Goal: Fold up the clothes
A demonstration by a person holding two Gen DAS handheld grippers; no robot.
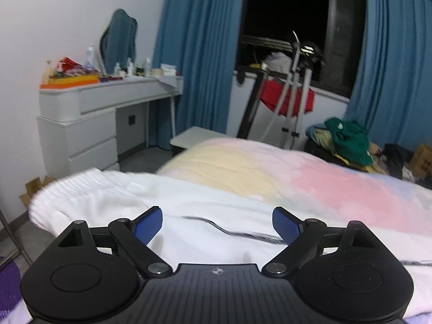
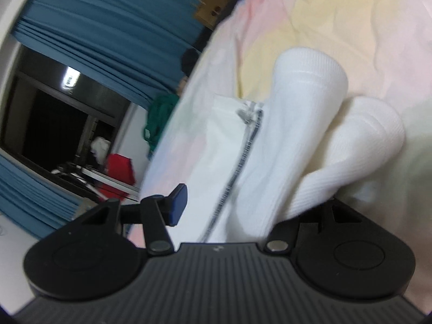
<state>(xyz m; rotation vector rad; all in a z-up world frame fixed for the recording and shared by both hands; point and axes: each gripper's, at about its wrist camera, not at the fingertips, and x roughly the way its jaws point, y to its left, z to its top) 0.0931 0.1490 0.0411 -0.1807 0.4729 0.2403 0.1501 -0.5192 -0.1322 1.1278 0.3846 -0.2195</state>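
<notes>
A white zip-front knitted jacket [image 1: 189,210] lay on the pastel quilted bed [image 1: 337,183] — the left gripper [image 1: 217,225] spread wide and empty above it, the right gripper [image 2: 243,202] apparently pinching a ribbed fold, probably anchoring it for folding.

My left camera sits low over the bed [image 1: 270,170], level, facing the blue curtains [image 1: 194,54] and dark window [image 1: 283,13], with the white garment [image 1: 189,202] close beneath. My right camera is rolled sideways, very near the same garment [image 2: 243,162]. Both views share the bed [image 2: 351,13], curtains [image 2: 94,27] and window [image 2: 54,121].
</notes>
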